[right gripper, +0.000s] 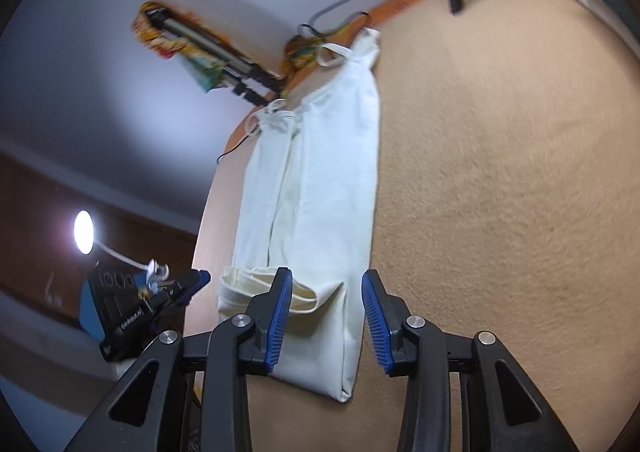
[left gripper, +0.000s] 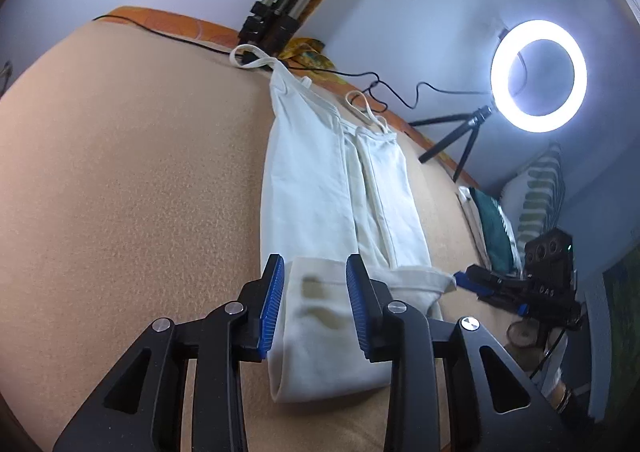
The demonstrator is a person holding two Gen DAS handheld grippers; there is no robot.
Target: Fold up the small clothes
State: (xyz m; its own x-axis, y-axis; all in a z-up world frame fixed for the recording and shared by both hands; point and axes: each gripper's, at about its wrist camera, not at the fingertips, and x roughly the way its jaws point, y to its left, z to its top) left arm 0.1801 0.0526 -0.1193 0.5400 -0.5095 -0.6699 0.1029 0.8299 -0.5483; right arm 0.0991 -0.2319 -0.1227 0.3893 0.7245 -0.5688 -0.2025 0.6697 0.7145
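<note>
Left gripper (left gripper: 316, 308), right gripper (right gripper: 326, 318): jaws held apart, nothing clamped, hem straddled, presumably for next fold. White garment (left gripper: 308, 188): laid lengthwise on tan blanket (left gripper: 132, 180), straps at 12 o'clock.

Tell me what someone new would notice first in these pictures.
A long white garment, folded lengthwise with straps at the far end, lies on the tan surface. Both open grippers, left and right, straddle its near hem. A glowing ring light stands far right in the left view.
</note>
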